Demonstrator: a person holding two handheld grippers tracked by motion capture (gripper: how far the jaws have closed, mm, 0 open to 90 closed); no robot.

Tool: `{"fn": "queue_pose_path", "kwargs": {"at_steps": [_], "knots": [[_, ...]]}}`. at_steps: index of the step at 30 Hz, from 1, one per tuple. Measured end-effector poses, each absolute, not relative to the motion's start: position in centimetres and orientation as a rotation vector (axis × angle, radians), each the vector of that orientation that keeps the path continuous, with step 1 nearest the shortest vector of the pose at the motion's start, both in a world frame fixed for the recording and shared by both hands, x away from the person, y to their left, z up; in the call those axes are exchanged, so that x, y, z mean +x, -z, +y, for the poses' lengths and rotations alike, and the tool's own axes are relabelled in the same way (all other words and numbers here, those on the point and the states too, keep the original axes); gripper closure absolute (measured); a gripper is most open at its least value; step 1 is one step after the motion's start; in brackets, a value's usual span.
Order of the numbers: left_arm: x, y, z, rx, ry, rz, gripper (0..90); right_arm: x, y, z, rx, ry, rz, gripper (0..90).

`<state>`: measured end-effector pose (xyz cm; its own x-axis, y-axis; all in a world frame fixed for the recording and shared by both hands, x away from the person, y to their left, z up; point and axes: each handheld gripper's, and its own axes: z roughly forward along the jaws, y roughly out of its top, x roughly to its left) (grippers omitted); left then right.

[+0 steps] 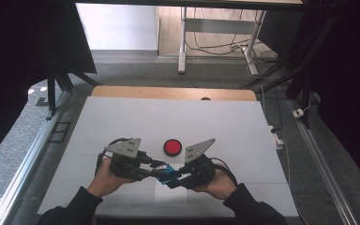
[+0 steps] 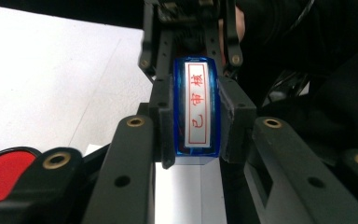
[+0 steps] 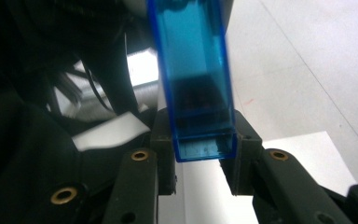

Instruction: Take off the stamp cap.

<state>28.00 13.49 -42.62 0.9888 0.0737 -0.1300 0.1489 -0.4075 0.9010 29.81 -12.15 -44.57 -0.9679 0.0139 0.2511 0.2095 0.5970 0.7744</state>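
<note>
We work at a white-topped table (image 1: 122, 122), and near the middle of its near edge both grippers meet over a white sheet of paper (image 1: 168, 194) lying there. Just beyond them, toward the table's centre, sits a round red ink pad in a black case (image 1: 172, 147).

The left gripper (image 1: 157, 172) and the right gripper (image 1: 174, 180) each clamp one end of a small translucent blue plastic stamp with a white label in red characters (image 2: 197, 108), which hangs between them above the paper. In the left gripper view our jaws press its two long sides, the labelled face toward us; in the right gripper view the other pair pinches the hollow blue shell (image 3: 200, 88) near its open end.

We judge it light and rigid, but its smooth, glossy walls could slip or twist. We would grip the flat long sides squarely, well in from the ends, and with moderate force, since a thin shell may crack.
</note>
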Motion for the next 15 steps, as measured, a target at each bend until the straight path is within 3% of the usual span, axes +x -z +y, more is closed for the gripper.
{"fn": "queue_pose_path", "kwargs": {"at_steps": [15], "knots": [[27.77, 42.27, 14.02, 1.987, 0.034, 0.212, 70.1, 29.51, 44.36, -12.69, -0.209, 1.358, -2.69, 68.5]]}}
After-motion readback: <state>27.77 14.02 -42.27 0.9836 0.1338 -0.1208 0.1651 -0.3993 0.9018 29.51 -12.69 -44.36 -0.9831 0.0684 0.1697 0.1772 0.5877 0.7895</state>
